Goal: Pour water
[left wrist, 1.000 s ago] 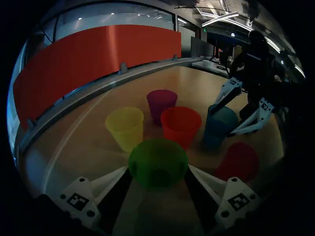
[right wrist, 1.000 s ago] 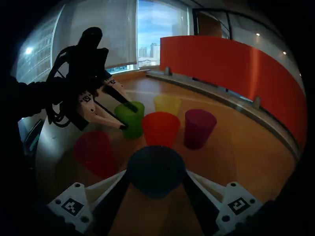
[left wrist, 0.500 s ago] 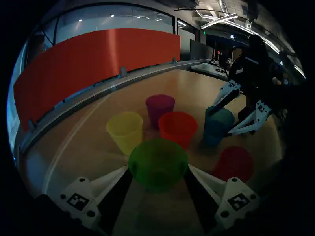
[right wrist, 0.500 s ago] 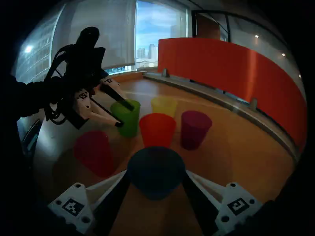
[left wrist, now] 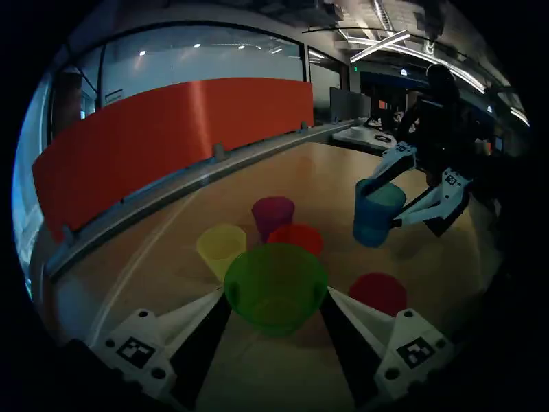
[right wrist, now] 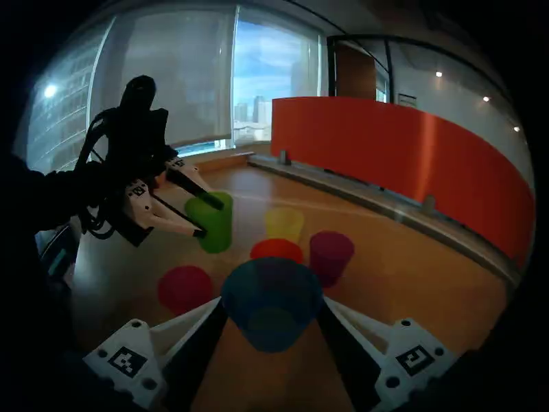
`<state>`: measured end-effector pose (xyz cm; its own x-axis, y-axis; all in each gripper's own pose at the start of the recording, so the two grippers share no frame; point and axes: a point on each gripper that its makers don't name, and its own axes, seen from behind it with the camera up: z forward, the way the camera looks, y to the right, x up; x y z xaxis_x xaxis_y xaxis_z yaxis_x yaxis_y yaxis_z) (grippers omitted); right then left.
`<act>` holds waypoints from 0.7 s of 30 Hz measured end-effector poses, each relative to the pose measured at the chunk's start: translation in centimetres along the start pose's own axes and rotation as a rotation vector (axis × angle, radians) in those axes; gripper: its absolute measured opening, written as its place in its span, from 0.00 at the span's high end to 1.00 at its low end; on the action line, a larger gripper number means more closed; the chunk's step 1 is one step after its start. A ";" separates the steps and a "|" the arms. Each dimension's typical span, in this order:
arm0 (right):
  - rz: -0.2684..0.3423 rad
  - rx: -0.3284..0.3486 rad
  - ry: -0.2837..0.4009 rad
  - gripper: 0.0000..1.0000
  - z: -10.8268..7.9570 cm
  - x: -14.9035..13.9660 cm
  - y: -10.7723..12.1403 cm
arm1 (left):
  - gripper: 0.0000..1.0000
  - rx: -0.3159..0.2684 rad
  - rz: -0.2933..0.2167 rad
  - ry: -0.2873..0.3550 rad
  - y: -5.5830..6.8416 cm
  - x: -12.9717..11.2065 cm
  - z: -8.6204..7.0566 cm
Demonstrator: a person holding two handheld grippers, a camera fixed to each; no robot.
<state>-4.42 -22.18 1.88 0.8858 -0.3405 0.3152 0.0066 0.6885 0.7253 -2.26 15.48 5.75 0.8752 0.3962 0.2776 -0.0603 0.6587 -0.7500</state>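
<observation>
Spill risk: left gripper (left wrist: 275, 294) fingers pinched a green plastic cup (left wrist: 276, 271), right gripper (right wrist: 272, 303) fingers a blue plastic cup (right wrist: 271, 281); I judged misaligned tilting would splash.

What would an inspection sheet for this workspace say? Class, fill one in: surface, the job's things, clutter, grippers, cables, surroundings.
Surface: wooden table, smooth and glossy.
Job's things: green cup and blue cup are held above the table. The yellow cup, purple cup, orange cup and red cup stand on it in a group. Whether any cup holds water cannot be told.
Clutter: nothing seen.
Grippers: left gripper shut on the green cup; right gripper shut on the blue cup.
Cables: dark cable loops beside the left gripper's body.
Surroundings: orange partition along the table's edge, window with a city skyline, ceiling lights.
</observation>
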 end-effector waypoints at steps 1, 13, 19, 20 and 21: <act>-0.002 -0.002 0.009 0.10 -0.3 0.5 -0.1 | 0.15 0.003 -0.001 0.008 0.1 0.3 -0.3; -0.011 -0.010 0.121 0.10 -4.4 6.7 -1.7 | 0.14 0.051 0.007 0.139 0.8 4.9 -5.0; -0.013 -0.014 0.175 0.10 -6.0 9.3 -2.3 | 0.15 0.067 -0.004 0.216 1.5 7.0 -7.2; -0.012 -0.014 0.182 0.10 -6.2 9.7 -2.4 | 0.15 0.069 -0.008 0.230 1.6 7.3 -7.6; -0.010 -0.014 0.189 0.10 -6.4 10.0 -2.4 | 0.15 0.070 -0.013 0.243 1.7 7.6 -7.9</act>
<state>7.41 -23.18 -0.65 0.9572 -0.2214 0.1866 0.0206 0.6948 0.7189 8.06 14.54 1.88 0.9654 0.2275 0.1275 -0.0745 0.7089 -0.7013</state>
